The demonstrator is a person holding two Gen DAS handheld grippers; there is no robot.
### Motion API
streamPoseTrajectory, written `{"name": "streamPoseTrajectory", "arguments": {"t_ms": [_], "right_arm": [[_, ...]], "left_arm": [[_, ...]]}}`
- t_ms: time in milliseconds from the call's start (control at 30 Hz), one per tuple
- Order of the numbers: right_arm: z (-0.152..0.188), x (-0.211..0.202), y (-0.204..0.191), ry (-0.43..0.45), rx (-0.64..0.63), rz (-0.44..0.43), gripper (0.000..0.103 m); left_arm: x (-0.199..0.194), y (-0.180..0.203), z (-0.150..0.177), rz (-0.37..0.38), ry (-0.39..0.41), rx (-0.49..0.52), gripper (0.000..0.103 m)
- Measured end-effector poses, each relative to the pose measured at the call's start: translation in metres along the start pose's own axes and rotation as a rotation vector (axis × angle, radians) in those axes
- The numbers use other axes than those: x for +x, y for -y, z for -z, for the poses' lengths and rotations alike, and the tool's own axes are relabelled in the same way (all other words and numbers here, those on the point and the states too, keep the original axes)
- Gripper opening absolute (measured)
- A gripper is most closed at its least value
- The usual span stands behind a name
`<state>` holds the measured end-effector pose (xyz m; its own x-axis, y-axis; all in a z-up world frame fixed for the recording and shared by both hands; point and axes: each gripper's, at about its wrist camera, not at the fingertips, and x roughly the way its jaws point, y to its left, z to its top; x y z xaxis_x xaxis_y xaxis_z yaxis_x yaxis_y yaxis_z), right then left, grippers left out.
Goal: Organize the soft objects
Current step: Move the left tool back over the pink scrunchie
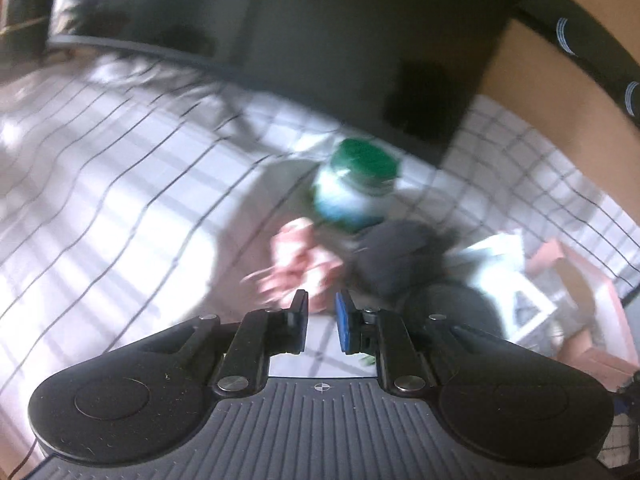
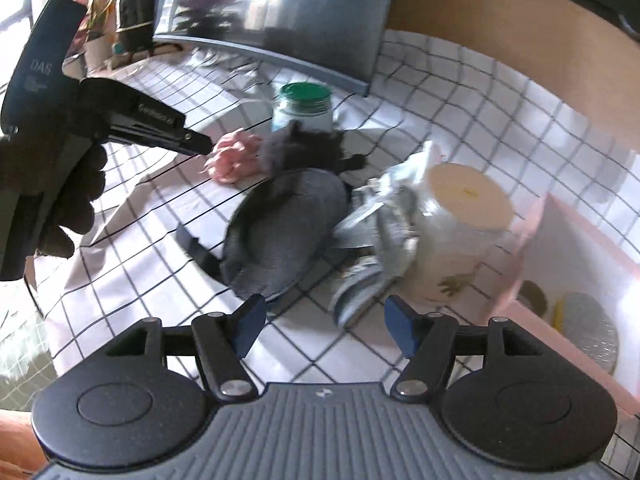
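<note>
On the left, our left gripper (image 2: 202,146) reaches in over the white black-gridded tablecloth (image 2: 132,264), its fingers drawn close with only a narrow gap and nothing between them, tips just beside the crumpled pink soft cloth (image 2: 232,156). If we close too early, we judge we would catch tablecloth as well as cloth and drag the whole spread.

Right of the pink cloth lies the dark grey fuzzy soft piece (image 2: 304,146), touching the green-lidded glass jar (image 2: 305,106) just behind it; a careless tug could tip that jar.

Nearer us sits the grey rounded fabric pad (image 2: 284,232), then the crinkled silvery wrapper (image 2: 380,208) against the white paper roll (image 2: 460,224).

Our right gripper (image 2: 325,326) hangs spread wide and empty above the tablecloth, near the wrapper; the left wrist view is blurred, so aim there is uncertain.
</note>
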<state>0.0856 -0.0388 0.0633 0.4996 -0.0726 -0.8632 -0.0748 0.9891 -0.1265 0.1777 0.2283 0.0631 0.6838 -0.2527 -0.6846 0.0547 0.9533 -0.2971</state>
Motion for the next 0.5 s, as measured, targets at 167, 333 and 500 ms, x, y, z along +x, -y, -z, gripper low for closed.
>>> {"name": "streamPoseTrajectory", "arguments": {"t_ms": [167, 333, 500], "right_arm": [[0.001, 0.012, -0.013, -0.025, -0.019, -0.01, 0.067], [0.003, 0.015, -0.016, -0.031, -0.035, 0.0, 0.067], [0.003, 0.017, -0.012, -0.047, -0.014, 0.011, 0.067]], "left_arm": [[0.006, -0.013, 0.011, 0.031, -0.038, -0.026, 0.017], [0.01, -0.016, 0.011, 0.029, -0.006, 0.016, 0.017], [0.021, -0.014, -0.012, 0.018, 0.026, 0.073, 0.017]]}}
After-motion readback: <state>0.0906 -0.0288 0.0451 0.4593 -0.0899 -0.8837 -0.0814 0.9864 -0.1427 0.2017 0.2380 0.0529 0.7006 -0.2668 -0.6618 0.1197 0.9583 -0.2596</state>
